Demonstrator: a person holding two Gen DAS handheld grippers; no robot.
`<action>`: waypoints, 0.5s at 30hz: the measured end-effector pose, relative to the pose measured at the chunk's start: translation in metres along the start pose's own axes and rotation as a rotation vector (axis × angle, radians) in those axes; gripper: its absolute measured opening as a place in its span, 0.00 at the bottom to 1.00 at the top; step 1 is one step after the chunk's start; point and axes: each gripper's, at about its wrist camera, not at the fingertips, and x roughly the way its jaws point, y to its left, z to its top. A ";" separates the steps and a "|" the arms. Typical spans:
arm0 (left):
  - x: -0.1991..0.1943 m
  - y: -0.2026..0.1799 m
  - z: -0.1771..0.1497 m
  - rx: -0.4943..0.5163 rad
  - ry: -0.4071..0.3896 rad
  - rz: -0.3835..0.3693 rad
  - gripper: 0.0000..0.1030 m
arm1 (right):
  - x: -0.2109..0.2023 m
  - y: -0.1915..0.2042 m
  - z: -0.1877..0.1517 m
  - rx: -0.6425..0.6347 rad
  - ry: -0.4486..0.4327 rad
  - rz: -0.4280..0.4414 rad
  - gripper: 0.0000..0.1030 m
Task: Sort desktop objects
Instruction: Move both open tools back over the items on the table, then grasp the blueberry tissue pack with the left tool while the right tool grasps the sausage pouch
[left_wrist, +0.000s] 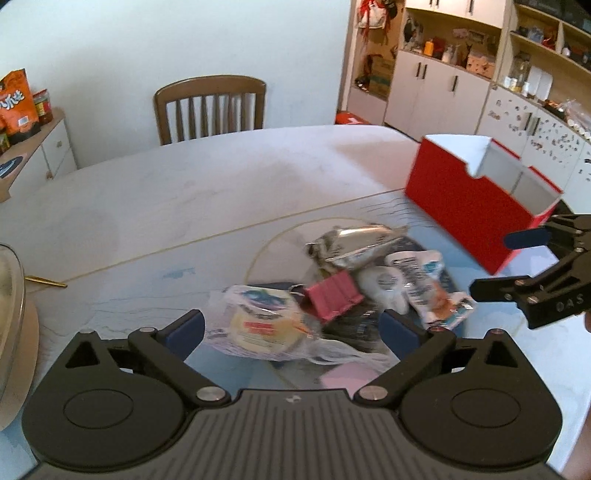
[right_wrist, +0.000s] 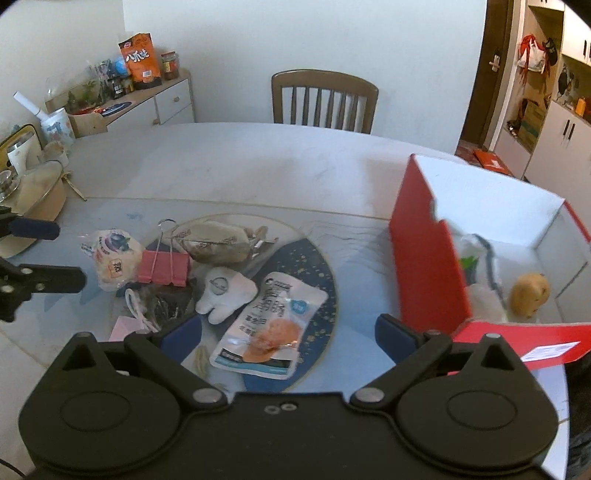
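Right wrist: white table (right_wrist: 258, 162), wooden chair (right_wrist: 325, 99)

Right gripper (right_wrist: 288, 334), jaws spread, hovers over a snack packet (right_wrist: 271, 325) beside an open red box (right_wrist: 424, 258).

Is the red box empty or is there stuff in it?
Not empty. The right wrist view shows inside the red box: a yellowish round toy and some white bags lie on its bottom.
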 end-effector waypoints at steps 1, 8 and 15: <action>0.005 0.003 0.001 0.000 0.005 0.006 0.98 | 0.004 0.002 0.000 -0.003 0.003 -0.002 0.98; 0.029 0.019 0.006 -0.007 0.037 0.020 0.98 | 0.033 0.010 0.000 -0.016 0.044 -0.017 0.98; 0.045 0.020 -0.001 0.079 0.066 0.030 0.98 | 0.068 0.014 -0.006 0.001 0.106 -0.029 0.98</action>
